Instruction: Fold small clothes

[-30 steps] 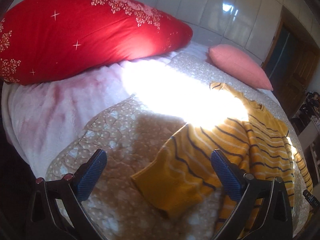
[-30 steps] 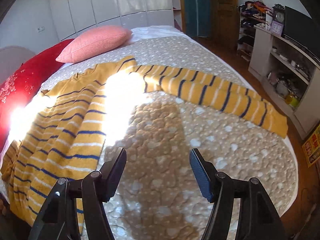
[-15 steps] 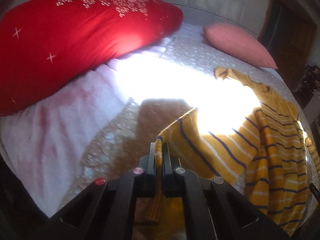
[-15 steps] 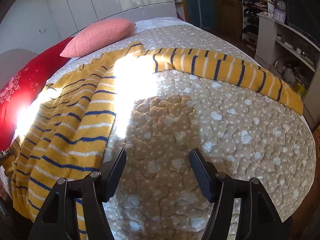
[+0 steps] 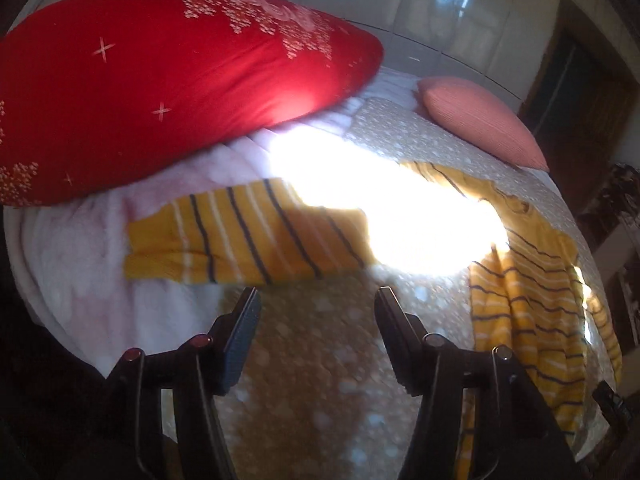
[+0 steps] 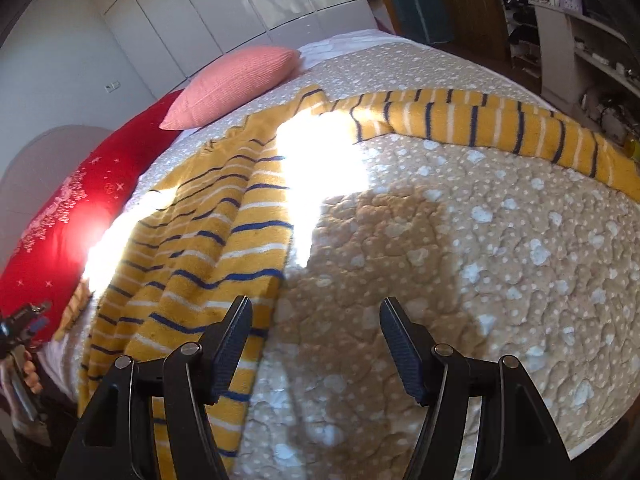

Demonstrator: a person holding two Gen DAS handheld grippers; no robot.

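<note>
A yellow sweater with navy and white stripes lies spread on the bed. In the left wrist view one sleeve (image 5: 240, 236) lies stretched out flat to the left, just beyond my open, empty left gripper (image 5: 316, 296); the sweater's body (image 5: 532, 300) is at the right. In the right wrist view the body (image 6: 208, 248) lies at the left and the other sleeve (image 6: 480, 124) stretches right. My right gripper (image 6: 314, 308) is open and empty, its left finger over the sweater's hem.
The bed has a tan dotted quilt (image 6: 460, 260) and a pale pink blanket (image 5: 80, 280). A big red pillow (image 5: 160, 92) and a pink cushion (image 5: 480, 120) lie at the head. Shelves (image 6: 580, 40) and a door stand beyond the bed's right side.
My left gripper was shut on the sleeve's cuff half a second ago; it has let go and opened, and the sleeve now lies stretched out leftward. The right gripper moved closer to the hem.
</note>
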